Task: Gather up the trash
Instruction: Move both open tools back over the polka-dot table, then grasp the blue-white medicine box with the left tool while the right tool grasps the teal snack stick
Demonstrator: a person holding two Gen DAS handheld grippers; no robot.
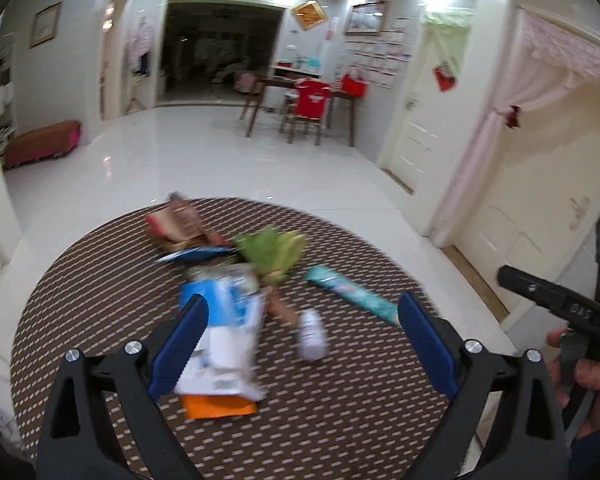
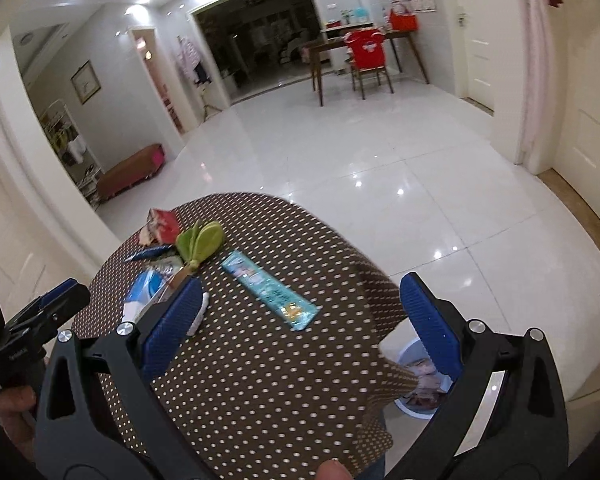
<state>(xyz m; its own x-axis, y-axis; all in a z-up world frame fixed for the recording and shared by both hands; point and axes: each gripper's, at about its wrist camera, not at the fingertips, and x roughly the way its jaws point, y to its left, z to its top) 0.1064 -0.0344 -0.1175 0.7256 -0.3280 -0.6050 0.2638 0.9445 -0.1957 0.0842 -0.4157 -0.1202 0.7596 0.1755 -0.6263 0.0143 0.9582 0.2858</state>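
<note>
Both claws hang over a round counter (image 2: 260,380) with a brown dotted cloth, and the trash on it is not yet picked up. The left claw (image 1: 300,344) is spread wide, holding nothing, its fingers either side of a white-and-blue pack (image 1: 224,340) that lies on an orange slip (image 1: 220,406). The right claw (image 2: 304,320) is also spread wide and empty, its left finger near a small white piece (image 2: 199,314) and a teal wrapper (image 2: 270,290) lying between its fingers.

The rest of the trash sits farther back on the counter: a green wrapper (image 2: 200,242), a red-and-white pack (image 2: 160,226) and a dark blue wrapper (image 2: 150,254). A white bin (image 2: 414,376) with some rubbish in it stands on the floor just beside the counter, below the right claw.

The step in hand looks like the approach for a first grab. Next, each claw would likely need to drop to the cloth and close on one flat, thin item, then carry it over to the bin; the teal wrapper seems the easiest for the right claw.

No print on the trash can be read; the left view is blurred. The right device's body, seen in the left view, bears lettering that looks like "DAS".
</note>
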